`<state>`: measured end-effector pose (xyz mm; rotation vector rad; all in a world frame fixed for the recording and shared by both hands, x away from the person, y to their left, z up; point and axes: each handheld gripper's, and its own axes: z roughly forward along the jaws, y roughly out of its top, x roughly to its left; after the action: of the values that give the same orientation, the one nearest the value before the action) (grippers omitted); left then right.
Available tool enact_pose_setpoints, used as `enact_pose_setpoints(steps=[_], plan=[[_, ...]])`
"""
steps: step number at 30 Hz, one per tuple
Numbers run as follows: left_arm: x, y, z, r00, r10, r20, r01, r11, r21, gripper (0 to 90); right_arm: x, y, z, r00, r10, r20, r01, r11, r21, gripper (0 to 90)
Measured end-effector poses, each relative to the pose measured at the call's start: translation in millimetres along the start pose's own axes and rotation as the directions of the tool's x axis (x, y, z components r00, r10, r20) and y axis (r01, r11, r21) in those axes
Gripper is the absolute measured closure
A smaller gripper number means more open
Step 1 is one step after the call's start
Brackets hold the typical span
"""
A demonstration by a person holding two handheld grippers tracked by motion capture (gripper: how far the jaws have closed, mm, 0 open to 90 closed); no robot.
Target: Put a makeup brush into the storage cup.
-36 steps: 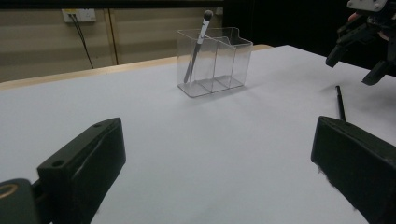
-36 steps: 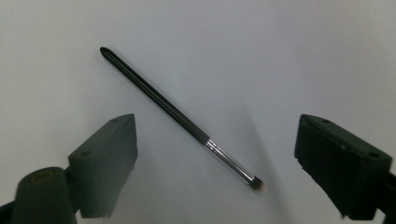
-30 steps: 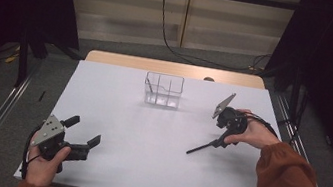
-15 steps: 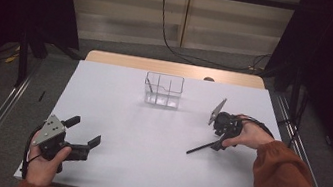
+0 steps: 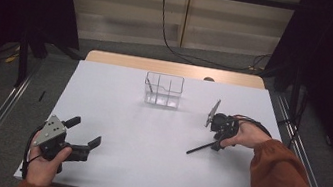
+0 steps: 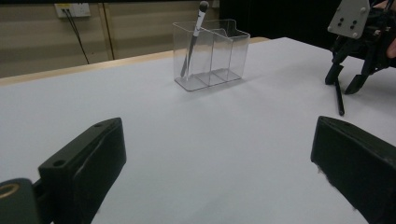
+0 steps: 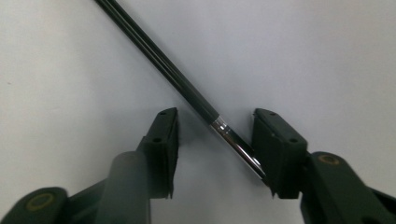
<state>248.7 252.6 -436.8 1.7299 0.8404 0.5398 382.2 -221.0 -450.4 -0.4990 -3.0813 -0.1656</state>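
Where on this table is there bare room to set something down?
Bare: the wide middle between the left gripper, the clear organizer and the makeup brush; also the far left corner. Crowded: only around the right gripper, its jaws closing around that brush.

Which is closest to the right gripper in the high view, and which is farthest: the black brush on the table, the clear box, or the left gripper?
1. Black brush: lying on the white table, one end between the jaws of the right gripper.
2. Clear box: at the far middle of the table.
3. Left gripper: near left corner, farthest.
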Motion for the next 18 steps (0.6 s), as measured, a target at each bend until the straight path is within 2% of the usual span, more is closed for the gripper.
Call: enact_pose_setpoints(steps=[3,7,8,15,18], plan=[[0.0,-0.2,-0.5,1.0000,0.001,0.003,-0.001,1.0000,-0.004,3.3,-0.8,2.2,-1.0,1.0000,0.003,-0.006,-0.003,1.000,0.021,60.6],[0.5,-0.3,-1.2,1.0000,-0.002,0.000,0.002,1.0000,-0.006,3.3,-1.8,1.3,-1.3,1.0000,0.004,-0.007,-0.004,1.000,0.015,66.7],[0.3,-0.4,-1.3,1.0000,-0.003,0.000,0.003,1.0000,-0.006,3.3,-1.1,0.9,-1.6,0.9998,0.018,-0.007,-0.018,1.000,0.013,70.4],[0.7,-0.4,-2.3,1.0000,-0.004,-0.009,0.004,1.0000,-0.006,3.1,-1.1,0.6,-1.4,0.9998,0.011,-0.017,-0.011,1.000,0.007,83.8],[0.8,-0.5,-2.4,0.9999,-0.005,-0.010,0.005,1.0000,-0.007,3.1,-0.1,0.3,-1.6,0.9999,0.004,-0.014,-0.004,1.000,0.008,84.0]])
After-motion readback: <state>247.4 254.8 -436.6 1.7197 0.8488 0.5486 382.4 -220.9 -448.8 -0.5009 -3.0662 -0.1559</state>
